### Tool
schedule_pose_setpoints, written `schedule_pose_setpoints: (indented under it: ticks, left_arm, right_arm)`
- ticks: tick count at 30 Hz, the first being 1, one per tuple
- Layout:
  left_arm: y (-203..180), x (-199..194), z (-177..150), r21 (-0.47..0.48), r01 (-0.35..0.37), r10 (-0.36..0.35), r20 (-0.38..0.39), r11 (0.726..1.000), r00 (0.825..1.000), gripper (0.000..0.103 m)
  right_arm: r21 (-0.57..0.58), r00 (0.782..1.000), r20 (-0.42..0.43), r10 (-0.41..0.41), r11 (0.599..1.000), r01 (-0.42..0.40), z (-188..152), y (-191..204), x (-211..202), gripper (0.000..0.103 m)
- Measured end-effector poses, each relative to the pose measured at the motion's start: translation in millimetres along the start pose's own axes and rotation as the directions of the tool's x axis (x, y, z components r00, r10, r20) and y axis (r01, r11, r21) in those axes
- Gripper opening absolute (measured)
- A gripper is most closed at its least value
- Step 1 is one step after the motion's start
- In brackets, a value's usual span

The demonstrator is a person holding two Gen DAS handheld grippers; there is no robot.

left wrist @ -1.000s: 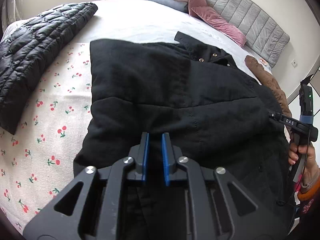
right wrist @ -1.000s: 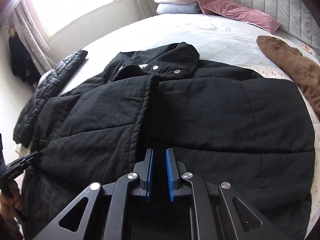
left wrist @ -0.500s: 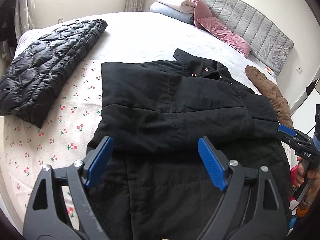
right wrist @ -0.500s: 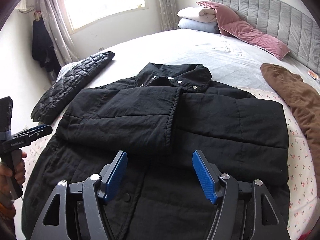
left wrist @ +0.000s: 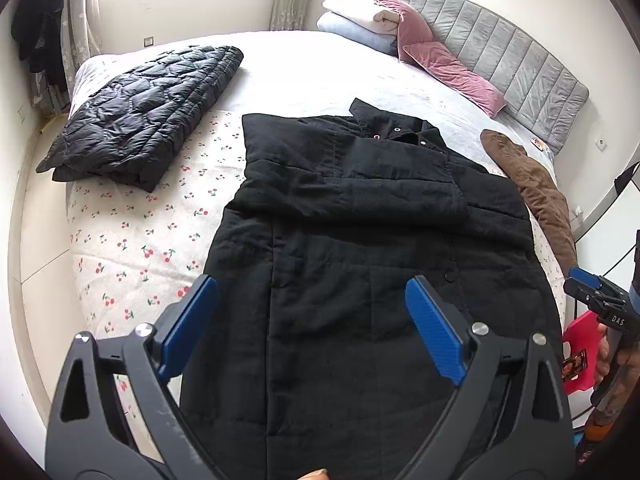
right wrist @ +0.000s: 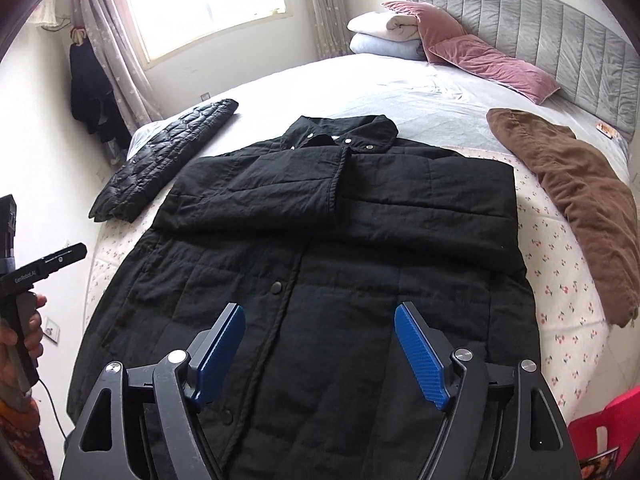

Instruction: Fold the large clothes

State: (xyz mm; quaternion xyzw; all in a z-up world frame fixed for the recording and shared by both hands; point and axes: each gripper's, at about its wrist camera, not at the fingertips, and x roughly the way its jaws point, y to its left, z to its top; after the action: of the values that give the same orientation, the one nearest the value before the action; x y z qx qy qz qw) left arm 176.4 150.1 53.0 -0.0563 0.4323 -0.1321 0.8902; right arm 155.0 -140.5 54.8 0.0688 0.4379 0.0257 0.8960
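Both sets of tongs, the left tongs [left wrist: 312, 328] and right tongs [right wrist: 320, 352], have just sprung wide and lifted off the black coat [right wrist: 320, 240], leaving its sleeves folded across the chest on the bed [left wrist: 304, 68], ready for the hem.

Daylight pours through a curtained window [right wrist: 204, 4] onto white walls; a grey padded headboard [right wrist: 560, 56] backs the wide bed with cherry-print sheet [left wrist: 132, 236].

The left gripper [left wrist: 312, 326] hangs with fingers [left wrist: 434, 330] spread wide above the black coat [left wrist: 360, 240] on the bed [left wrist: 132, 248].
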Motion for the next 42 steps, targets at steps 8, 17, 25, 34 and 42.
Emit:
schedule_pose_setpoints:
  ticks: [8, 17, 25, 34, 42]
  left_arm:
    - [-2, -43, -39, 0.020, 0.012, -0.012, 0.015, 1.000, 1.000, 0.095]
    - [1, -59, -88, 0.084, 0.047, -0.041, -0.068, 0.995, 0.997, 0.095]
    - [17, -79, -110, 0.088, 0.015, -0.005, -0.109, 0.996, 0.994, 0.095]
    - [36, -74, -125, 0.052, 0.090, -0.079, -0.183, 0.995, 0.980, 0.095]
    - [54, -13, -154, -0.006, 0.080, -0.077, -0.342, 0.997, 0.937, 0.095]
  right_arm:
    - [0.011, 1.000, 0.002, 0.008, 1.000, -0.009, -48, -9, -33, 0.081]
    - [0.043, 0.999, -0.036, 0.015, 0.999, -0.014, -98, -28, -46, 0.081]
    - [0.071, 0.996, -0.077, 0.036, 0.997, -0.030, -126, -60, -74, 0.081]
    - [0.175, 0.991, -0.134, 0.011, 0.985, 0.012, -148, -119, -89, 0.083]
    - [0.309, 0.976, -0.217, 0.019, 0.950, 0.050, -188, -154, -46, 0.083]
